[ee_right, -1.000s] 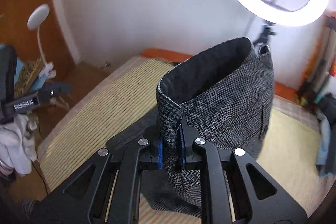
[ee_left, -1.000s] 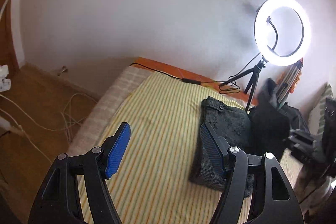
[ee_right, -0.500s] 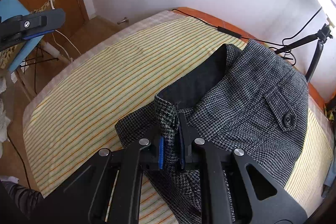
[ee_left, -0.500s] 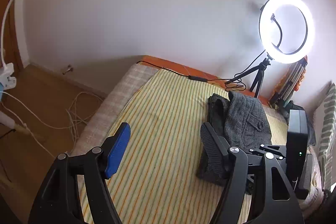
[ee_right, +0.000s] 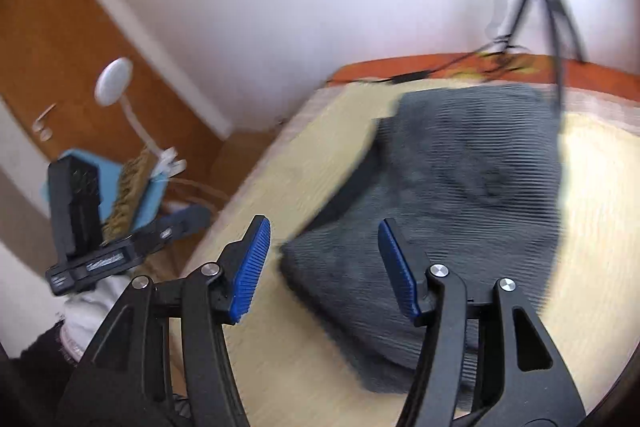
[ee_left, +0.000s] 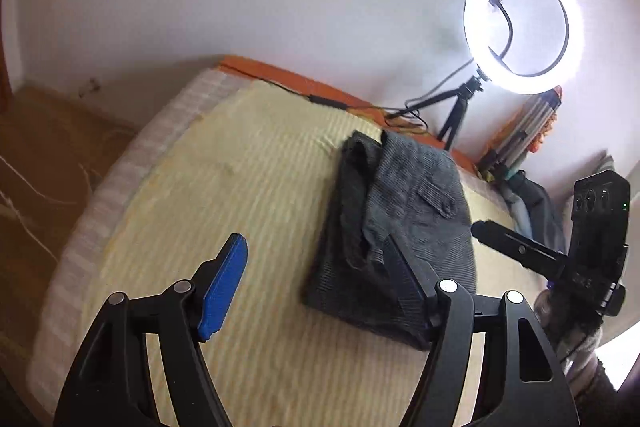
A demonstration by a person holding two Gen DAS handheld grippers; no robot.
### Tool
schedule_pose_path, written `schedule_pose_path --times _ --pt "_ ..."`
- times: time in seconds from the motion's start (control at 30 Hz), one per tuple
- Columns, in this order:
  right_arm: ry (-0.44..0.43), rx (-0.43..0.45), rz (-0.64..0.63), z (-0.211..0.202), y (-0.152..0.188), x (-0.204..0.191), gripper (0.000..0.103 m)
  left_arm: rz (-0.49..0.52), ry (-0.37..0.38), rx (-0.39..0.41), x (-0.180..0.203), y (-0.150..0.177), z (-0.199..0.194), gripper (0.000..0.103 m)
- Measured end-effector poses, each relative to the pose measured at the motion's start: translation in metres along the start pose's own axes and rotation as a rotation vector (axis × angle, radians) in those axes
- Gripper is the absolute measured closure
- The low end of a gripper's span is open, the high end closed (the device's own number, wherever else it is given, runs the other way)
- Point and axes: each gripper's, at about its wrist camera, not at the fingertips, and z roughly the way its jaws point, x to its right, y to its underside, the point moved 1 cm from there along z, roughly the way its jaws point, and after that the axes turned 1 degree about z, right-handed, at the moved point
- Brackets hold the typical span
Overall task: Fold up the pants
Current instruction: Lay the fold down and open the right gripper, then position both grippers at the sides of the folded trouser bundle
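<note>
The dark grey woven-check fabric pants [ee_left: 404, 227] lie folded into a thick, roughly rectangular bundle on the yellow striped bed cover [ee_left: 248, 187], toward its far side, a flapped back pocket facing up and darker layers showing along one edge.

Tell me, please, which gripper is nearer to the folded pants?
Right, though only slightly. The right gripper hangs open over the pants' near edge. The left gripper, also open, sits off to their left side.

A bed [ee_left: 240, 187] covered in a yellow striped sheet carries folded grey pants [ee_left: 400, 219] lying flat on it, and a ring light tripod [ee_left: 456, 115] stands at its far edge.
</note>
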Motion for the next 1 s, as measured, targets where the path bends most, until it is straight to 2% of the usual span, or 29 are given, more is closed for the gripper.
schedule_pose_path --times 0.17,0.27,0.33,0.43,0.57,0.6,0.77,0.9,1.0 --pt "0.103 0.007 0.049 -0.009 -0.008 0.04 0.044 0.093 -0.022 -0.045 0.03 0.01 0.023 0.033" --pt "0.2 0.019 0.029 -0.008 -0.015 0.062 0.042 0.084 -0.005 -0.09 0.036 0.013 0.041 0.033" --pt "0.228 0.008 0.052 -0.001 -0.021 0.076 0.037 0.072 -0.005 -0.109 0.036 0.016 0.051 0.033" --pt "0.196 -0.017 0.103 0.007 -0.031 0.098 0.031 0.065 -0.022 -0.149 0.032 0.02 0.07 0.033" --pt "0.196 -0.041 0.142 0.024 -0.042 0.115 0.03 0.045 -0.096 -0.18 0.016 0.025 0.087 0.03" --pt "0.194 -0.057 0.149 0.031 -0.044 0.12 0.03 0.033 -0.094 -0.189 0.011 0.027 0.09 0.029" --pt "0.157 -0.112 0.175 0.05 -0.053 0.138 0.03 -0.023 -0.051 -0.194 0.003 0.03 0.086 0.028" --pt "0.111 -0.138 0.203 0.052 -0.054 0.153 0.024 -0.176 0.038 -0.226 -0.006 0.032 0.075 0.027" --pt "0.044 -0.17 0.251 0.056 -0.053 0.167 0.02 -0.251 0.082 -0.248 -0.007 0.036 0.072 0.027"
